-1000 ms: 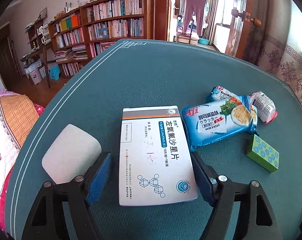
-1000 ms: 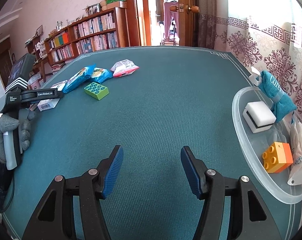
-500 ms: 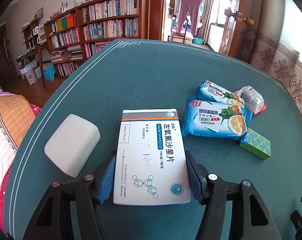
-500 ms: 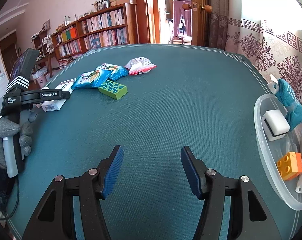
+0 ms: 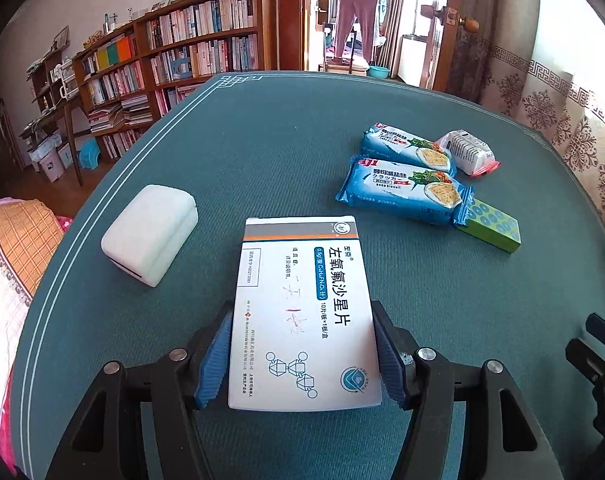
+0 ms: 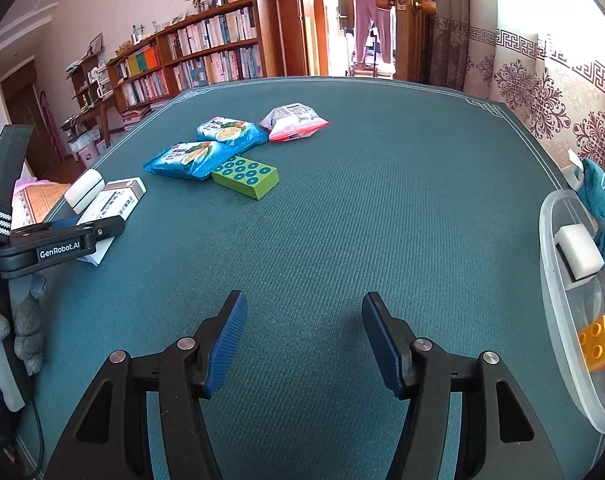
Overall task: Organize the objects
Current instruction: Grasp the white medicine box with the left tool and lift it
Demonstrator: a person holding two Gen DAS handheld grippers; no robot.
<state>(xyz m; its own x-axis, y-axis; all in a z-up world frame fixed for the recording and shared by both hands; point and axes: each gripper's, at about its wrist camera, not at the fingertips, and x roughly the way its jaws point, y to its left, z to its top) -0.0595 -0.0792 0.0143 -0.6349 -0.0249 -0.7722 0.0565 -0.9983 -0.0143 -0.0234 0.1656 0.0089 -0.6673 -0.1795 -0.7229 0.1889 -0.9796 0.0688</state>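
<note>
So the left gripper [image 5: 304, 360] has its blue ribbed pads pressed on both long sides of a flat white cardboard medicine box [image 5: 302, 312] with blue Chinese print and a grey-and-orange band at its far end; the box's near half sits between the jaws and the rest sticks out forward over the dark teal felt tabletop [image 5: 286, 136]. Can't really tell whether the box is lifted or still lying flat on the cloth. Just left of it there's a white rounded foam block [image 5: 148, 232], close but not touching. Off to the right are two blue soda biscuit packets [image 5: 406, 190] side by side, a white snack pouch with red edges [image 5: 468, 152] behind them, and a lime green brick with blue circles [image 5: 490, 230] poking out from under the nearer packet's end. The right gripper [image 6: 304, 344] is just hanging above bare felt, jaws apart with nothing between them. From its view you can see a grey-gloved hand [image 6: 6, 332] around the left tool's handle, and at the right edge of the table a clear plastic oval tub [image 6: 554, 300] holding a white sponge block [image 6: 578, 252], an orange studded brick [image 6: 598, 340] and a teal cloth pouch [image 6: 600, 200] at its far end.
</note>
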